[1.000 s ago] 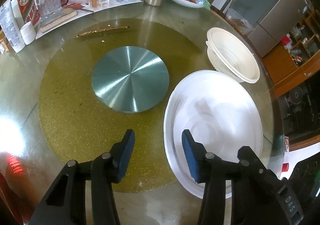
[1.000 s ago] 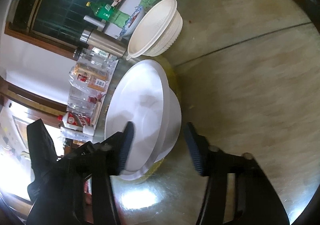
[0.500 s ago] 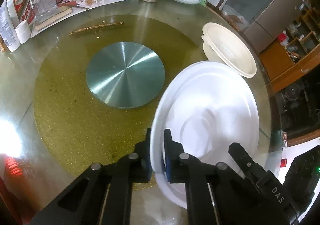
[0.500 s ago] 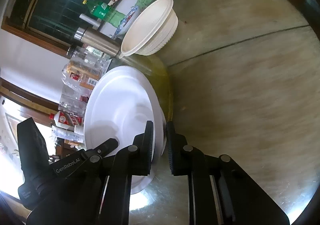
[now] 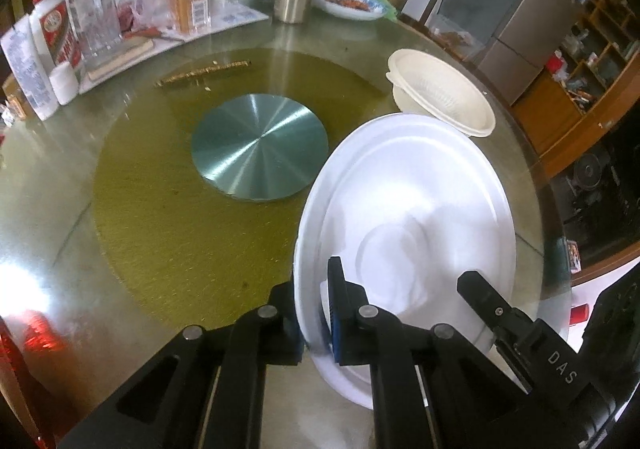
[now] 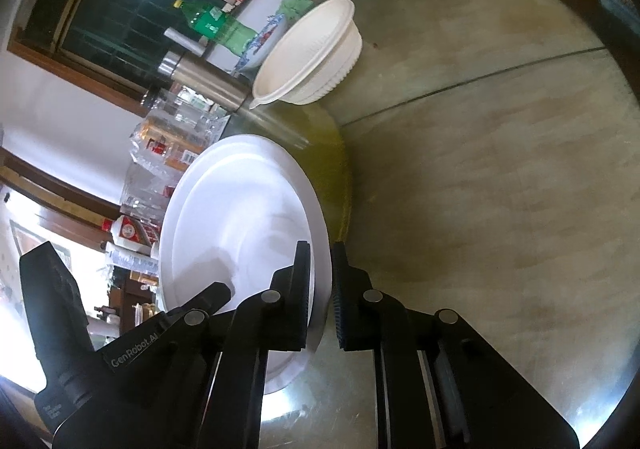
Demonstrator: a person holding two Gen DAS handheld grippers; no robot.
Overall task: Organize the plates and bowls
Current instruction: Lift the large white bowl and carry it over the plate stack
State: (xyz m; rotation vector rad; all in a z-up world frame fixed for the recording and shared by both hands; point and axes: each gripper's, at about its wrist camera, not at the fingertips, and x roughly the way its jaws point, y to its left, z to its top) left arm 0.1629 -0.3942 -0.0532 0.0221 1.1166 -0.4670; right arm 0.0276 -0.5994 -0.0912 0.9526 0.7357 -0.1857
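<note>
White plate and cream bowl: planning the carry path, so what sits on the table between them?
Nothing: in the right wrist view only bare glass tabletop separates the white plate from the cream bowl.

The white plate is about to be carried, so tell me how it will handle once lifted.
The white plate looks thin and moulded, probably light and a bit flexible. It is wide, and the left hand-held gripper and right hand-held gripper pinch only its rim, so it may sag or twist. Its smooth surface could slip.
</note>
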